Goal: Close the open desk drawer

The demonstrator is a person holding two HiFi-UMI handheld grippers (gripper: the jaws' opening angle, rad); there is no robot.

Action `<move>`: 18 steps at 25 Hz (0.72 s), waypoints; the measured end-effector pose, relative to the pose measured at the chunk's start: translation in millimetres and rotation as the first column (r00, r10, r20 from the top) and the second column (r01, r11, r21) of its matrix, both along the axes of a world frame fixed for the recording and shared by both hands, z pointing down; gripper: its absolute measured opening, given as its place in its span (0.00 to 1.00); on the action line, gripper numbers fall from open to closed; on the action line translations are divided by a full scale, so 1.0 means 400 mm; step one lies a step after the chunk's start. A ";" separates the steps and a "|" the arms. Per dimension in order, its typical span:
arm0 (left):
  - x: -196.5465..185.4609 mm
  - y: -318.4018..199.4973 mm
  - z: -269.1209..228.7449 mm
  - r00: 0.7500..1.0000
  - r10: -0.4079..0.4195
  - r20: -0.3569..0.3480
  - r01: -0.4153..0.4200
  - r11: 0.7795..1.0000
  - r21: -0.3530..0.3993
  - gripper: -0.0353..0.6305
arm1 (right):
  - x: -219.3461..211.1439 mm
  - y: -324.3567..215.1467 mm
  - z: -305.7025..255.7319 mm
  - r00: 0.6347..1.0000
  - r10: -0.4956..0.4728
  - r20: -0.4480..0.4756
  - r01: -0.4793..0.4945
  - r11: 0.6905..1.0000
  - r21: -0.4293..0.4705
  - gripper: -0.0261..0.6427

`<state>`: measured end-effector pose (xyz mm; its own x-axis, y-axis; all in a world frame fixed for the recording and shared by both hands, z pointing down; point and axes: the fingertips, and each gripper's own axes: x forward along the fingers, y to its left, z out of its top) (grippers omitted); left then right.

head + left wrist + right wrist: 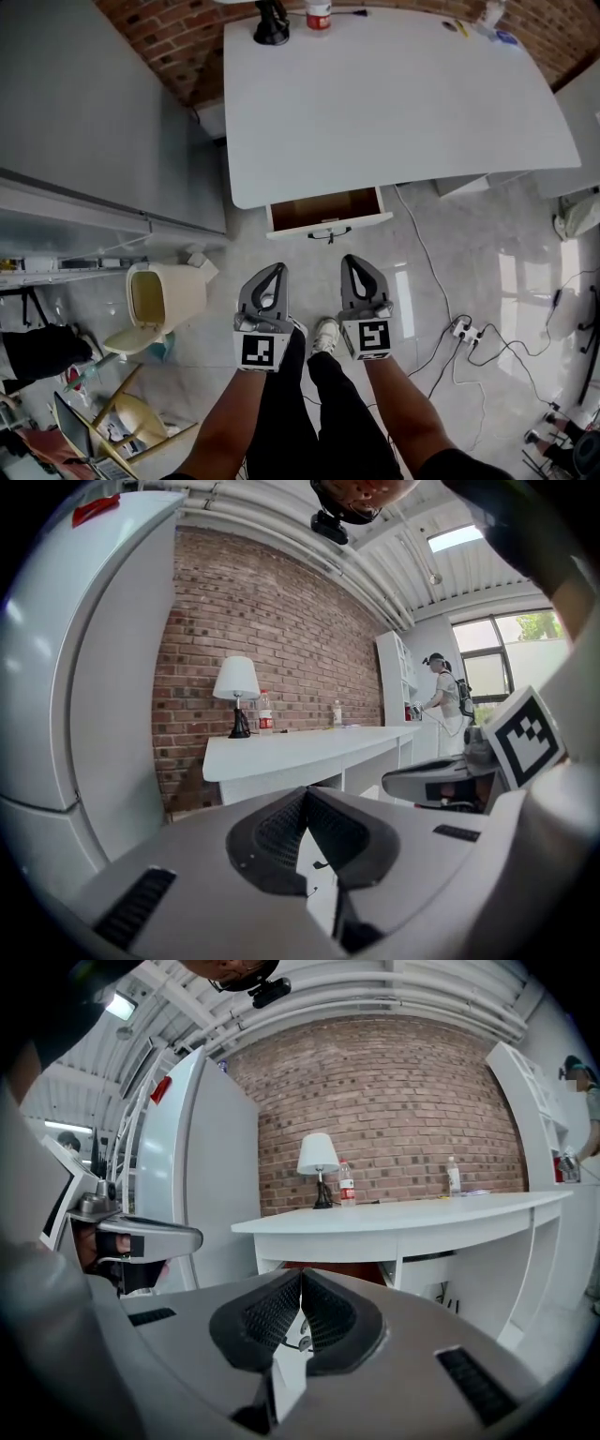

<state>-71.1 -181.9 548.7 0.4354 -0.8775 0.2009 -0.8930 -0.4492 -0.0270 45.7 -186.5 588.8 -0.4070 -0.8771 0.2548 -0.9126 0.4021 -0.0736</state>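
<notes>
Under the front edge of the white desk point(394, 103) the drawer point(325, 210) stands pulled out, its brown inside showing. A dark handle point(329, 232) sits on its white front. Both grippers hover side by side just in front of it, over the floor. My left gripper point(277, 271) is shut and empty, a little left of the handle. Just right of the handle, my right gripper point(351, 261) is also shut with nothing in it. Past the closed tips of the left gripper point(306, 793) and right gripper point(300, 1275), the handle point(302, 1342) shows.
A lamp point(272, 23) and a bottle point(319, 14) stand at the desk's far edge. A tall grey cabinet point(84, 112) is to the left, with a beige bin point(164, 295) on the floor below it. Cables and a power strip point(466, 331) lie at the right.
</notes>
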 end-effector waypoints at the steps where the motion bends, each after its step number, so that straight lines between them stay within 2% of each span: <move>1: -0.001 -0.005 0.020 1.000 -0.012 -0.009 0.012 1.000 -0.011 0.06 | -0.001 -0.009 0.015 1.000 0.007 0.009 -0.007 1.000 0.012 0.08; 3: 0.001 -0.011 0.057 0.999 -0.025 -0.021 0.024 0.999 -0.028 0.06 | -0.004 -0.024 0.049 1.000 0.018 0.021 -0.018 1.000 0.021 0.08; 8: 0.014 -0.015 0.135 0.999 -0.026 -0.023 0.024 0.997 -0.068 0.06 | -0.008 -0.035 0.133 0.999 0.030 0.021 -0.029 0.999 -0.026 0.08; 10: 0.013 -0.021 0.156 0.999 -0.039 -0.026 0.036 0.996 -0.081 0.06 | -0.008 -0.046 0.142 0.998 0.042 0.037 -0.042 0.999 -0.009 0.08; 12: 0.014 -0.030 0.165 0.998 -0.048 -0.041 0.044 0.996 -0.079 0.06 | -0.008 -0.059 0.150 0.998 0.048 0.049 -0.049 0.999 0.005 0.08; 18: 0.025 -0.032 0.197 0.999 -0.023 -0.032 0.020 0.996 -0.085 0.06 | -0.002 -0.067 0.195 0.998 0.043 0.041 -0.041 0.999 -0.034 0.08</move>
<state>-61.0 -194.6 627.7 0.4240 -0.8673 0.2609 -0.9023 -0.4291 0.0401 44.8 -213.5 666.7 -0.3808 -0.8851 0.2675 -0.9245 0.3601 -0.1249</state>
